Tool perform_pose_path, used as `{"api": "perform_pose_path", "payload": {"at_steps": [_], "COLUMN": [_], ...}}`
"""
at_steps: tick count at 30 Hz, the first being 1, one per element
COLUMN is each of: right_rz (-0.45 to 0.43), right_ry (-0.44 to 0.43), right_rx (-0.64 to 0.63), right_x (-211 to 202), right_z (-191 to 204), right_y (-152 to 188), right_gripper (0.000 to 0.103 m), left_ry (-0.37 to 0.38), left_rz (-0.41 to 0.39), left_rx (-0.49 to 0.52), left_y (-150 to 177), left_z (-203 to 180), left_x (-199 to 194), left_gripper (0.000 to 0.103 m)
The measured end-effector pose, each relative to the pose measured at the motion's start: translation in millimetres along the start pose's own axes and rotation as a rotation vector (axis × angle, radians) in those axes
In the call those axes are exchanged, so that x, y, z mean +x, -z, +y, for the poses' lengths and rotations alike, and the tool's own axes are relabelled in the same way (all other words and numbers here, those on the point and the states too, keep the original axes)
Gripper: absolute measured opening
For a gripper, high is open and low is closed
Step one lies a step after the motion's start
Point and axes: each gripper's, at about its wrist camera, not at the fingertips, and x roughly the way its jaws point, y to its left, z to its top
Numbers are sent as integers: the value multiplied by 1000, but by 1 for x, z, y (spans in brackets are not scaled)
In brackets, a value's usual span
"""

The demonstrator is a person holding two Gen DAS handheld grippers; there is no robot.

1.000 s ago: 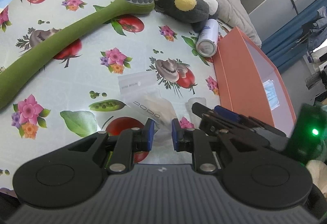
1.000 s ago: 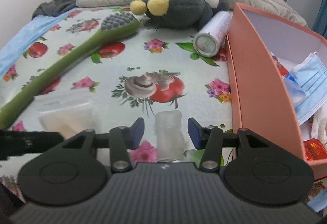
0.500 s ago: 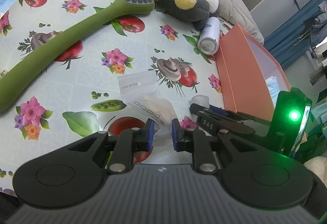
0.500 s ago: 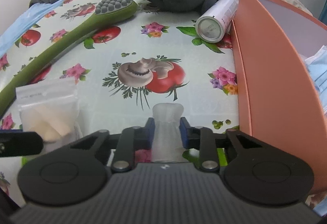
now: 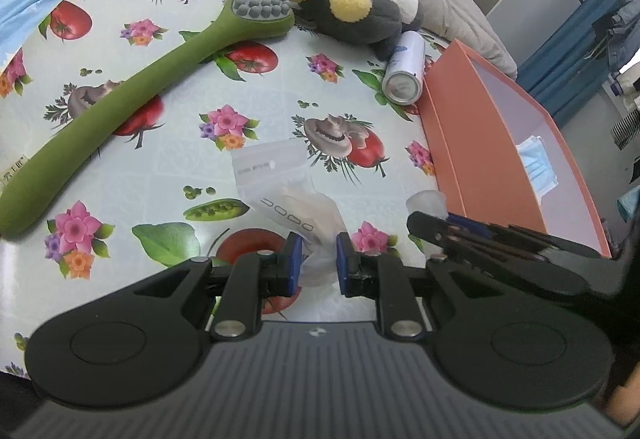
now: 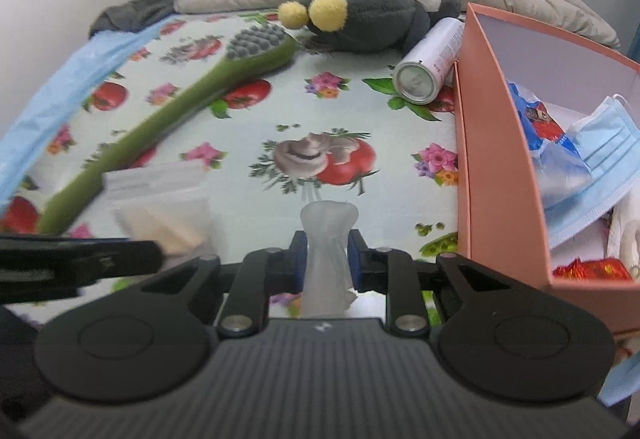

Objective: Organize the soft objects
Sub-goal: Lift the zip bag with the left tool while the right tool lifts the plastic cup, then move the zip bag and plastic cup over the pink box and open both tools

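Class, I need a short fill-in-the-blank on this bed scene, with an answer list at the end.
1. The right tool is shut on a soft, translucent ____ object.
2. The left tool grips a clear plastic ____.
3. The white can lies on its side between the plush toy and the pink ____.
4. The long massage brush has a ____ handle.

Answers: white; bag; box; green

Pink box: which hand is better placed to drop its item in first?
Probably the right. The right gripper already pinches the translucent piece beside the pink box wall. The left gripper holds the clear bag farther away.
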Motion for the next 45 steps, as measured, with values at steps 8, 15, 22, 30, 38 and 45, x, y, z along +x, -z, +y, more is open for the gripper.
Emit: {"api": "perform_pose_path", "payload": {"at_steps": [8,15,22,30,38,45], "right_rz": [-48,-119,-192,-280,-348,-378], "right_ry": [-64,-86,-77,-36,13,81], "right_rx": [13,20,37,33,46,78], "right_x": [-42,-74,-104,-135,-162,-177], "right_z": [2,-2,-16,-34,-59,-96], "right_y": [-4,-22,-47,-66,-82,-88], "right_gripper": [25,25,25,25,25,25], "left_ry": [-12,8,32,55,106,151], "left_rz": [-18,-47,-75,-138,-195,-204], "left_rx": [40,94,146,225,307,366], "left_y": [2,-10,-27,-59,-82,-95], "left_z": [-12,-35,-62,-100,-156,-198], "left_x": [-16,-39,-59,-80,-92,-85], "left_gripper": [22,22,22,22,22,22]}}
